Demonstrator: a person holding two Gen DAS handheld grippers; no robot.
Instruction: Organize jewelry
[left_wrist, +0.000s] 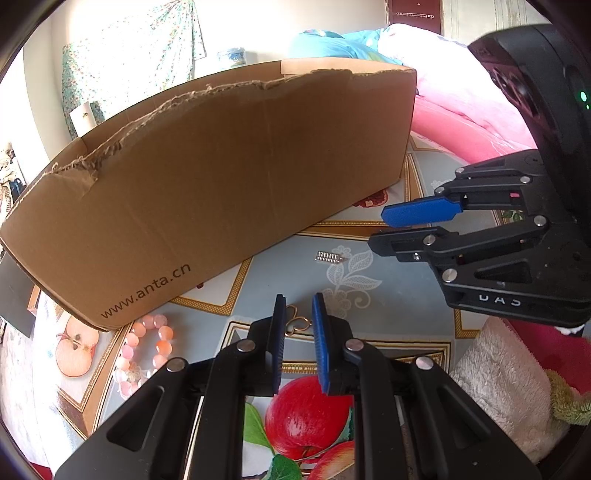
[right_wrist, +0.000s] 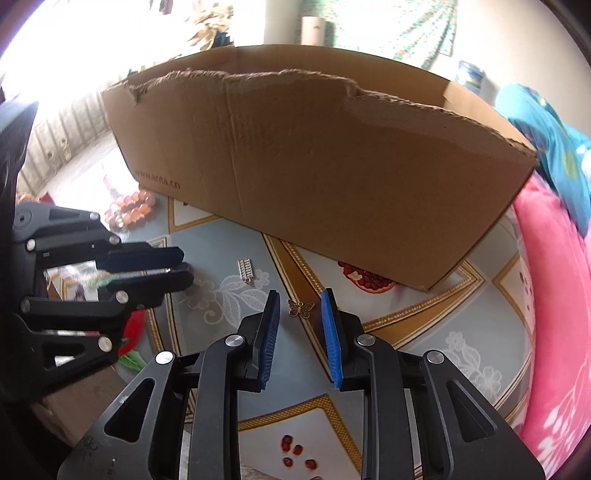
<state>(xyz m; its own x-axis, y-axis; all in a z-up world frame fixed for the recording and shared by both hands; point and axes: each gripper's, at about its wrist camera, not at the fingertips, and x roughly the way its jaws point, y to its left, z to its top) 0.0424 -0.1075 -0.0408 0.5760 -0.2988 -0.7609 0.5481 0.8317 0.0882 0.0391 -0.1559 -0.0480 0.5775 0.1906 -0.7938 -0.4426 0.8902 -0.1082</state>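
Sunlit room behind; we work on a surface (right_wrist: 461, 325) covered with a fruit-printed oilcloth, pink bedding at the right edge. We note a torn-rimmed cardboard box (right_wrist: 314, 155) standing at the back of the surface, open at the top.

Jewelry lies loose in front of the box. We see a small butterfly charm (right_wrist: 301, 307) on the cloth just ahead of the right hand-held gripper (right_wrist: 299, 317), in line with the gap between its blue pads. That gripper's jaws stand apart and hold nothing. A silver bar-shaped pendant (right_wrist: 246, 270) lies a little further out, between the two grippers. A pink bead bracelet (left_wrist: 147, 350) rests at the box's near corner, to the left.

The left hand-held gripper (left_wrist: 298, 325) hovers with its jaws narrowly parted over a thin wire loop piece (left_wrist: 297, 323); its pads do not appear to press on anything.

We judge the step in hand to be picking up the butterfly charm. To do it well, we would keep the pads straddling the charm evenly, lower until the tips meet the cloth, then close slowly so the flat piece does not skid away. Risk: pinching the oilcloth with it.
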